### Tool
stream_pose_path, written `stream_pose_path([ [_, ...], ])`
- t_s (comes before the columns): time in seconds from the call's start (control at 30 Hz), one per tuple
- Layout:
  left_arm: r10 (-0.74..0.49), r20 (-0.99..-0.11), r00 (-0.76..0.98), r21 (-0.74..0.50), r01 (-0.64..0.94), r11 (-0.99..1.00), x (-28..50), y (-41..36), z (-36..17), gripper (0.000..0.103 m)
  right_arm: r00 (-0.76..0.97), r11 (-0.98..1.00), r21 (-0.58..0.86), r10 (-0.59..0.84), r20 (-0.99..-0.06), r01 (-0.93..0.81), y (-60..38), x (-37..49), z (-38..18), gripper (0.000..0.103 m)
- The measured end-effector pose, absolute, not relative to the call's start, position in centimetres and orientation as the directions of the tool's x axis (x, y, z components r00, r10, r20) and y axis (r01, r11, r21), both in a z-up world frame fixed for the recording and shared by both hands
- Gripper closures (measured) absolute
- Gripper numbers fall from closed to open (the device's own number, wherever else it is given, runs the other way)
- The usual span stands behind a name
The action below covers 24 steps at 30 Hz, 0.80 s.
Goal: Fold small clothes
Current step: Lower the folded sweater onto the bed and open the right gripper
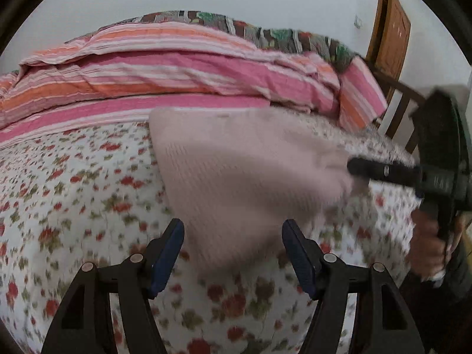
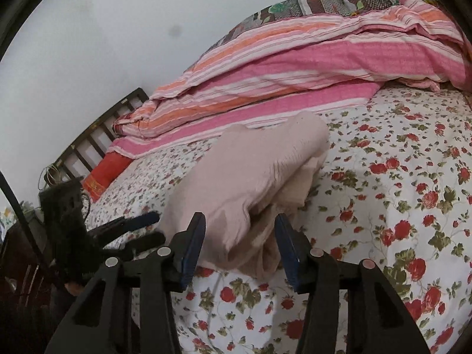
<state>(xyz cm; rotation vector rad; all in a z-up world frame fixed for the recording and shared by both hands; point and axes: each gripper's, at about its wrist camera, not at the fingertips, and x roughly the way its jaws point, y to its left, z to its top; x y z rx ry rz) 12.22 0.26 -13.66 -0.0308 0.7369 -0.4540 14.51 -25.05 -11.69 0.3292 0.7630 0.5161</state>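
The folded pale pink garment (image 2: pixel 250 183) lies mid-bed on the floral bedsheet (image 2: pixel 398 206), clear sheet toward 3 o'clock, striped quilt (image 2: pixel 295 82) bordering at 12. Left tongs (image 1: pixel 233 253) spread, empty. Right tongs (image 2: pixel 240 244) spread, straddling the garment's near end, seemingly without pinching. Long axis runs 7 to 1 o'clock.

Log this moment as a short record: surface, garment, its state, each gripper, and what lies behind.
surface: bed with floral sheet
garment: pale pink knit, lying on the sheet
garment state: doubled over in layers, folded edges facing the right wrist view
left gripper: open, near edge of the knit between its fingers, no pinch visible
right gripper: open, straddling the near end of the knit
behind: striped quilt bunched along the far side, slatted headboard by the wall
image quality: left wrist view blurred
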Motion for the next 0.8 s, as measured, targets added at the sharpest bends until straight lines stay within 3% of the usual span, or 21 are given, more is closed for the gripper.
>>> stream_pose_path([
  [0.17,-0.334,-0.675,0.657,-0.079,0.387,0.919,12.0,-1.3,-15.2,0.036,0.592,0.794,0.502,0.598,-0.54,-0.344,-24.8,14.5,-12.1,0.06],
  [0.3,-0.3,-0.659,0.69,-0.015,0.386,0.922,11.8,-2.1,-15.2,0.036,0.563,0.771,0.534,0.627,-0.538,-0.348,-24.4,15.0,-12.8,0.082],
  [0.33,-0.299,-0.647,0.701,-0.013,0.382,0.924,11.7,-2.0,-15.1,0.045,0.568,0.782,0.52,0.614,-0.549,-0.343,-24.2,15.1,-13.0,0.09],
  [0.37,-0.295,-0.638,0.712,-0.015,0.371,0.929,11.6,-1.8,-14.9,0.067,0.574,0.791,0.507,0.603,-0.554,-0.342,-24.2,15.0,-13.0,0.096],
  [0.43,-0.291,-0.625,0.724,-0.046,0.338,0.94,11.9,-0.5,-14.6,0.08,0.605,0.81,0.476,0.577,-0.548,-0.342,-24.4,14.7,-12.6,0.097],
  [0.47,-0.339,-0.612,0.715,-0.117,0.342,0.933,12.1,0.8,-14.4,0.084,0.619,0.818,0.464,0.567,-0.544,-0.341,-24.6,14.4,-12.3,0.097],
  [0.53,-0.377,-0.605,0.701,-0.187,0.335,0.923,12.4,1.9,-14.5,0.085,0.616,0.829,0.448,0.552,-0.562,-0.334,-24.8,14.4,-12.4,0.098],
  [0.7,-0.361,-0.616,0.7,-0.15,0.346,0.926,11.8,1.4,-14.7,0.084,0.613,0.866,0.392,0.498,-0.614,-0.312,-24.4,14.6,-13.5,0.098],
  [0.8,-0.372,-0.622,0.688,-0.175,0.341,0.924,11.6,1.7,-14.5,0.077,0.596,0.856,0.392,0.516,-0.616,-0.336,-24.3,14.4,-13.2,0.094],
])
